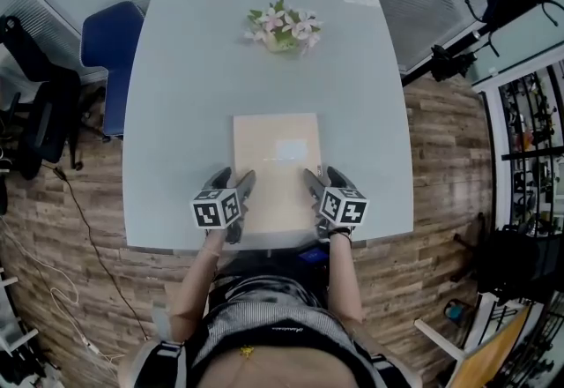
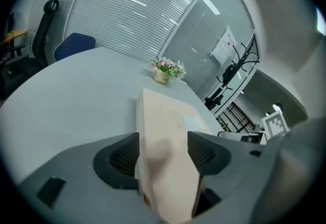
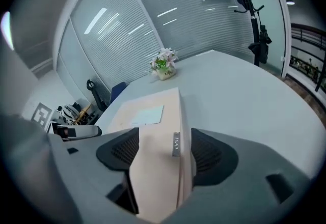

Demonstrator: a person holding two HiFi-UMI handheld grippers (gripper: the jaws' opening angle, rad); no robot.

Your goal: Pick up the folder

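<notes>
The folder [image 1: 275, 166] lies flat on the pale grey table [image 1: 176, 113], in the lower middle of the head view. Its near edge is close to the table's near edge. It is a tan, box-like folder and it is closed, so nothing of its contents shows. A pale rectangular label [image 1: 291, 150] sits on its top face. In the right gripper view a small metal clasp [image 3: 176, 144] shows on its side edge.

The left gripper [image 1: 233, 176] sits at the folder's near left corner and the right gripper [image 1: 322, 175] at its near right corner. Both point away from the person and downward. In the left gripper view the jaws stand spread wide, with the folder's edge running up between the two dark pads and filling most of the gap. The right gripper view shows the same: jaws wide apart, one pad on either side of the folder's edge, with no clear squeeze on it.

At the far side of the table, upper middle of the head view, stands a small pot [image 1: 284, 41]. It holds pink and white flowers [image 1: 284, 23] with green leaves. It is well apart from the folder.

A blue chair [image 1: 110, 42] stands at the table's far left corner.
</notes>
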